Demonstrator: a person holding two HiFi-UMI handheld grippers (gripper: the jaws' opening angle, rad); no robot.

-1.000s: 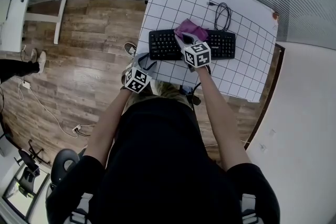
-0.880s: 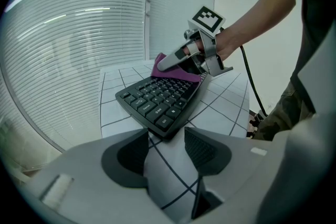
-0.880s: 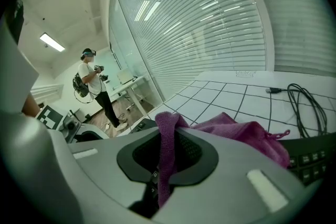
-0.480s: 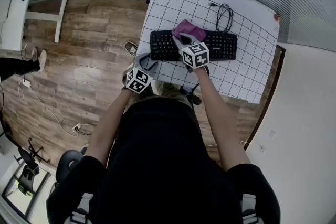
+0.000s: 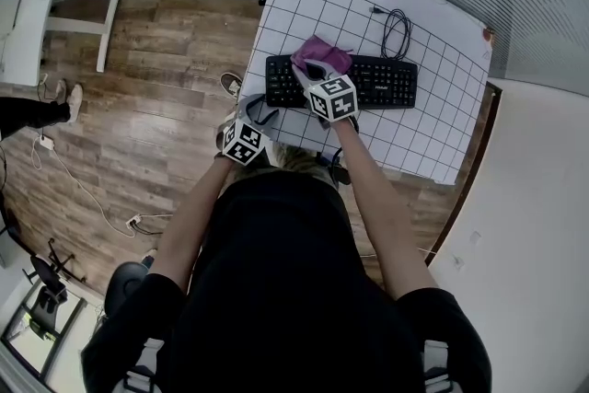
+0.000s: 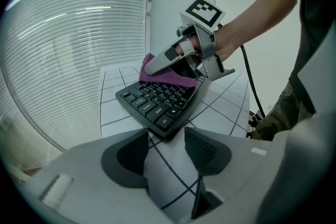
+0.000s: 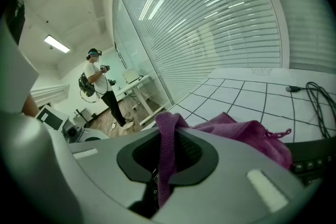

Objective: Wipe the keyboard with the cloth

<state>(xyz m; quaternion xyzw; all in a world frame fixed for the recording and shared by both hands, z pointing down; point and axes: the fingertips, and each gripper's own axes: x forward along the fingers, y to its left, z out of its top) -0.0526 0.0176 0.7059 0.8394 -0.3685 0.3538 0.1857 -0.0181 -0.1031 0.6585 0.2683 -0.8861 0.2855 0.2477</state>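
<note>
Right gripper (image 7: 167, 162): jaws pinched together on a fold of the magenta cloth (image 5: 319, 54), which lies bunched on the left-of-centre keys of the black keyboard (image 5: 379, 80) and spills over its far edge. Left gripper (image 6: 165, 145): held just off the keyboard's near left corner, jaws spread, with only the white gridded mat (image 5: 433, 126) showing between them. The keyboard sits across the middle of the mat, and a coiled black cable (image 5: 393, 28) lies on the mat just beyond the keyboard's right half.
</note>
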